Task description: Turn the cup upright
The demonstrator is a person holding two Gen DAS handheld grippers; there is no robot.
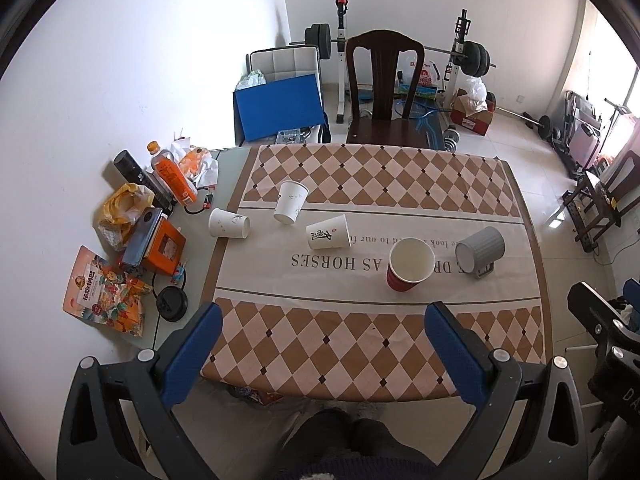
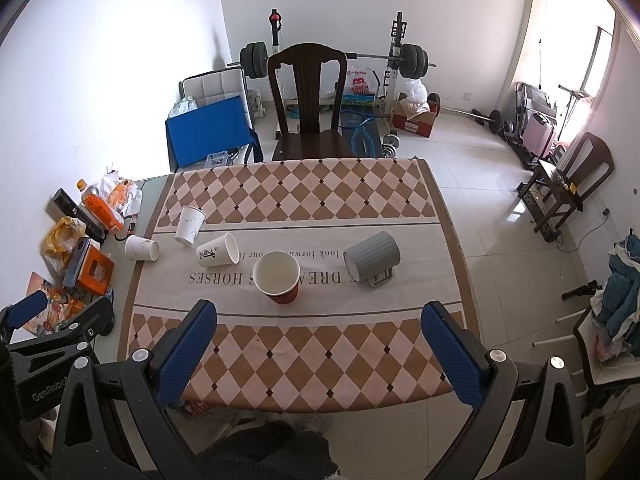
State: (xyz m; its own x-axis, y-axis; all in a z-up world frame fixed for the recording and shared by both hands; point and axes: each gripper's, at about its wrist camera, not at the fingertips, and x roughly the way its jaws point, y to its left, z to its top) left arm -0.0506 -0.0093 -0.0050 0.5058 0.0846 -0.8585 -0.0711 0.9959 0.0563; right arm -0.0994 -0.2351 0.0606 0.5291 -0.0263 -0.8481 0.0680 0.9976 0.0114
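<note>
While both grippers, left (image 1: 323, 326) and right (image 2: 319, 324), hang spread and empty over the near table edge: red paper cup (image 2: 278, 277) upright; grey mug (image 2: 372, 257) and three white paper cups on their sides, awaiting righting.

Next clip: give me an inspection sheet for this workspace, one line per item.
Surface: table under a checkered cloth.
Job's things: red cup upright; grey mug and three white paper cups on their sides.
Clutter: orange bottle, snack bag, orange box at the table's left.
Grippers: left gripper and right gripper open, empty.
Cables: black cable by the bottle.
Surroundings: wooden chair, barbell rack.
</note>
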